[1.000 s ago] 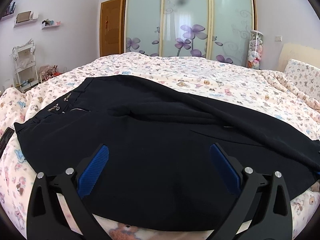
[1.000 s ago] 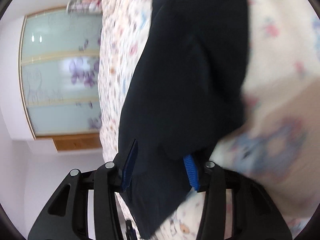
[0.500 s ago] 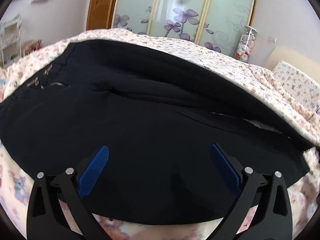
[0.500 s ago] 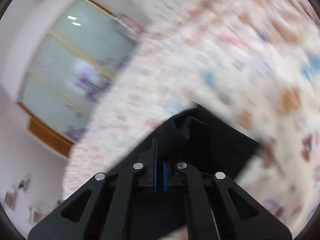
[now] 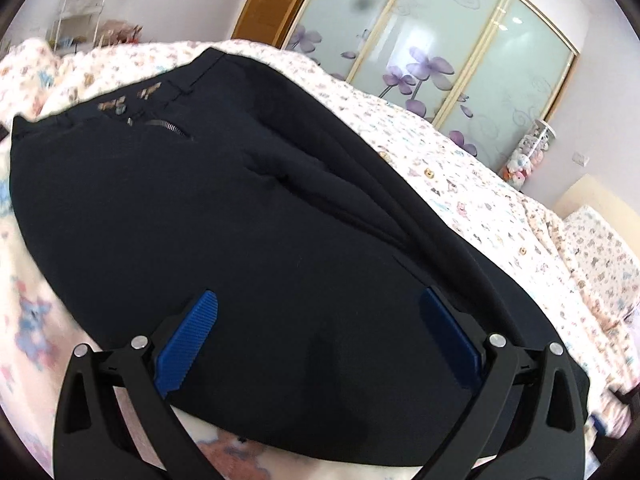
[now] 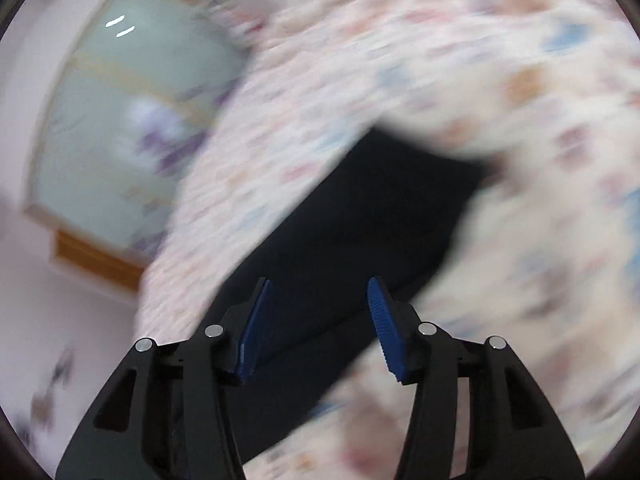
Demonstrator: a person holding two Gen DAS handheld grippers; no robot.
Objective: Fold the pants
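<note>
Dark navy pants [image 5: 248, 216] lie spread on the patterned bed, waistband and zipper at the upper left, legs running off to the lower right. My left gripper [image 5: 316, 312] hangs open just above the near side of the fabric, its blue pads wide apart and holding nothing. In the blurred right wrist view the leg end of the pants [image 6: 360, 232] lies on the bedding. Above it my right gripper [image 6: 318, 300] has its jaws opening, the pads apart and clear of the cloth below them.
The floral bedspread [image 5: 460, 184] surrounds the pants. A pillow [image 5: 600, 248] lies at the right by the headboard. Glass wardrobe doors [image 5: 420, 48] and a wooden door [image 5: 272, 4] stand beyond the bed. White shelving [image 5: 80, 4] stands at the far left.
My right gripper clamped shut on the pant leg end, then let go and rose, rolling as it went. My left gripper, open throughout, rolled and edged closer over the pants.
</note>
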